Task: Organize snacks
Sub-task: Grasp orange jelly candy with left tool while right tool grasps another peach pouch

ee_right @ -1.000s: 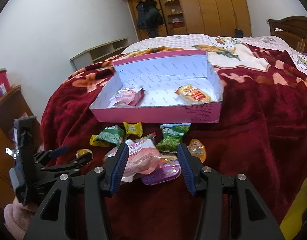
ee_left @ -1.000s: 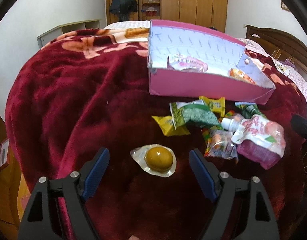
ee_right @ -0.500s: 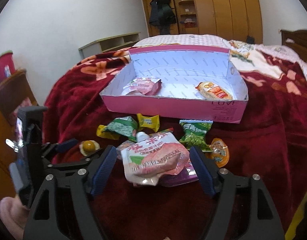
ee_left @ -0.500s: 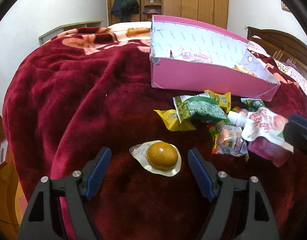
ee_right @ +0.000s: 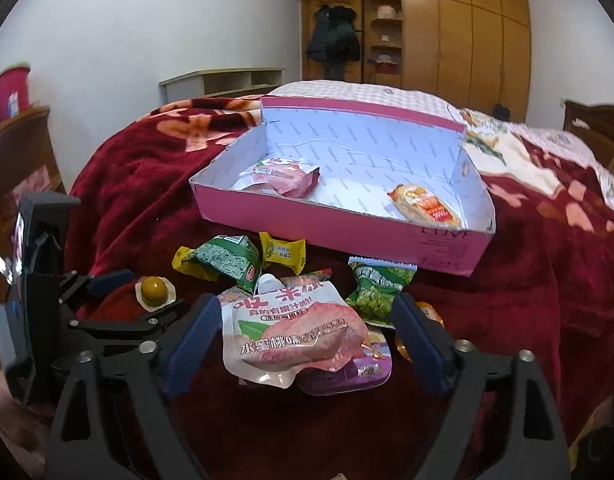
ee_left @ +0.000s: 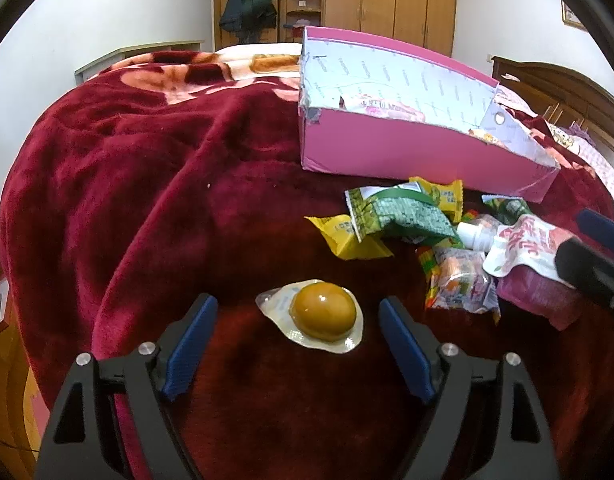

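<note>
Two grippers were lined up, each over its own target. Left gripper (ee_left: pixel 298 336) stood wide, nothing clamped, straddling the sealed jelly cup (ee_left: pixel 323 317) on the red blanket (ee_left: pixel 147 184). Right gripper (ee_right: pixel 305 334) was opening, pads clear of the peach drink pouch (ee_right: pixel 293 330) lying between them on the snack pile. Pink box (ee_right: pixel 347 236) sat just behind, already holding two packets. Advice: pouch should be pinched at its body, not the slack edge; the cup gripped under its rim.

Both wrist views low over the bed, angled down, sharing pink box (ee_left: pixel 407 160) and snacks.
</note>
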`<state>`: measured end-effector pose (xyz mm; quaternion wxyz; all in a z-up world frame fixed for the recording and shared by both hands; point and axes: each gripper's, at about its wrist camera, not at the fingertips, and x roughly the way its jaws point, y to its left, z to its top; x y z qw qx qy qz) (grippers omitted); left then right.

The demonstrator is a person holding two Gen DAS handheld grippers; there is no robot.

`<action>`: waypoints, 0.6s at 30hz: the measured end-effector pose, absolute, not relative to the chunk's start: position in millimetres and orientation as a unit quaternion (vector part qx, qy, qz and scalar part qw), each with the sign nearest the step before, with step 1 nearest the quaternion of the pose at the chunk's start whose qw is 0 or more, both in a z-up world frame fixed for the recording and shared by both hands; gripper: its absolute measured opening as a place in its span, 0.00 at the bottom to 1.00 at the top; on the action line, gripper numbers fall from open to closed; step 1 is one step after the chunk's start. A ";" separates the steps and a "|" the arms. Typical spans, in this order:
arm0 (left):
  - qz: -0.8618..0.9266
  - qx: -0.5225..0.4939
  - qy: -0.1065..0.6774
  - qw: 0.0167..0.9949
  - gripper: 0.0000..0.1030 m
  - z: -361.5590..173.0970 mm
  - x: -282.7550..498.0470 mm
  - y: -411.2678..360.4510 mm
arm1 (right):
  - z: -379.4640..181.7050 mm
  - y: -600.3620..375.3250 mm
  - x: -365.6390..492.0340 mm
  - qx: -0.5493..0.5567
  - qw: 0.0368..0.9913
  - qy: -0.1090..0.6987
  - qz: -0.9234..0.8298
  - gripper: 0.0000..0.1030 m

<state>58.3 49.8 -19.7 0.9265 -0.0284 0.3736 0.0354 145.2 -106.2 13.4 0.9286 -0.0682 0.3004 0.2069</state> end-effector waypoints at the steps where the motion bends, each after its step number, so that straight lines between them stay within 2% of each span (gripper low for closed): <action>1: 0.034 -0.030 0.373 0.927 0.83 -19.0 57.7 50.2 | 12.0 -105.0 145.5 -0.072 0.928 0.301 0.207 0.87; 3: 0.034 -0.029 0.370 0.928 0.83 -17.0 56.6 50.0 | 8.3 -102.8 146.2 -0.073 0.925 0.306 0.212 0.87; 6: 0.036 -0.017 0.365 0.930 0.77 -15.5 56.6 46.9 | 2.0 -100.4 149.7 -0.071 0.922 0.317 0.213 0.87; 9: 0.041 -0.002 0.357 0.933 0.63 -14.3 55.2 43.7 | -2.4 -102.4 152.4 -0.059 0.919 0.323 0.217 0.87; 11: 0.042 -0.001 0.355 0.934 0.50 -13.1 54.5 43.5 | -4.7 -103.6 154.0 -0.046 0.916 0.329 0.224 0.83; 13: 0.049 0.001 0.355 0.933 0.45 -12.4 53.3 43.1 | -6.2 -103.8 153.7 -0.039 0.914 0.331 0.231 0.79; 18: 0.047 0.005 0.357 0.933 0.39 -8.1 50.8 40.2 | -6.9 -105.3 151.7 -0.029 0.916 0.327 0.230 0.78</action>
